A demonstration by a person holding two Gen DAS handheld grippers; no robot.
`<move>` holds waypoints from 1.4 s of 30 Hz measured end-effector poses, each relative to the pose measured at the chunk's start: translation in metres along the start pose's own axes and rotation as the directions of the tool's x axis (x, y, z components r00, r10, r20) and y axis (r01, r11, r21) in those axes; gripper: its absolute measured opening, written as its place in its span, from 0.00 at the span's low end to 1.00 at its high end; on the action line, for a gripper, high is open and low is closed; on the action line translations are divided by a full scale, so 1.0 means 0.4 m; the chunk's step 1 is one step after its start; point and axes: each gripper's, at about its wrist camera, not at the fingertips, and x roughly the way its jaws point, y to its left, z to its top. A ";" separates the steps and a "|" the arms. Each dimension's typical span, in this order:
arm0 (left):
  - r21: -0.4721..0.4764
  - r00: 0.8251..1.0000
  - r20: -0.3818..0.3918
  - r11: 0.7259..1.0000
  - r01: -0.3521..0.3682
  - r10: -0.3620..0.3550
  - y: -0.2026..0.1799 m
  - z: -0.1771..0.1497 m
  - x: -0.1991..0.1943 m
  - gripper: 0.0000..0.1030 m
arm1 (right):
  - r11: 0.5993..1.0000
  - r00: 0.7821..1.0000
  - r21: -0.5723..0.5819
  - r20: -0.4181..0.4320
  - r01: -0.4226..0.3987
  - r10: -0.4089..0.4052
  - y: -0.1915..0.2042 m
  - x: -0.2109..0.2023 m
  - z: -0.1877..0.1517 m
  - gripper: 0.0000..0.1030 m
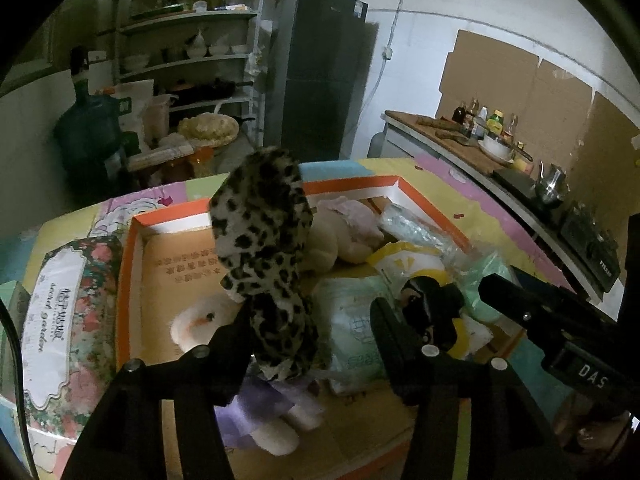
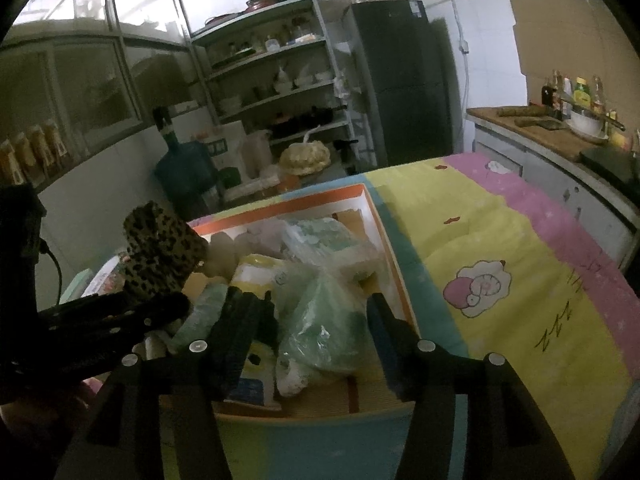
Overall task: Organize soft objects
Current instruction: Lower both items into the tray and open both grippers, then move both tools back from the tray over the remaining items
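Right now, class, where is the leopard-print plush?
The leopard-print plush stands upright above the orange-rimmed box, beside the left tongs, with the floral tissue pack further left.

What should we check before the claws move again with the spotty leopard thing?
1. Left claw open: ok, its jaws stand wide.
2. Leopard-print cloth properly gripped: not ok, it only leans on one finger.
3. Cloth above the orange-rimmed box: ok.
4. Free room in the box: ok, bare cardboard floor shows on its left side.
5. Right claw empty: ok, it is open over the green plastic bag.
6. Claws not touching each other: cannot tell, they are very close.
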 end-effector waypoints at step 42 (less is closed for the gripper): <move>-0.135 0.975 0.202 0.989 -0.063 0.090 0.169 -0.083 -0.327 0.64 | 0.989 0.988 -0.125 0.127 -0.074 0.090 0.234 -0.191 -0.004 0.57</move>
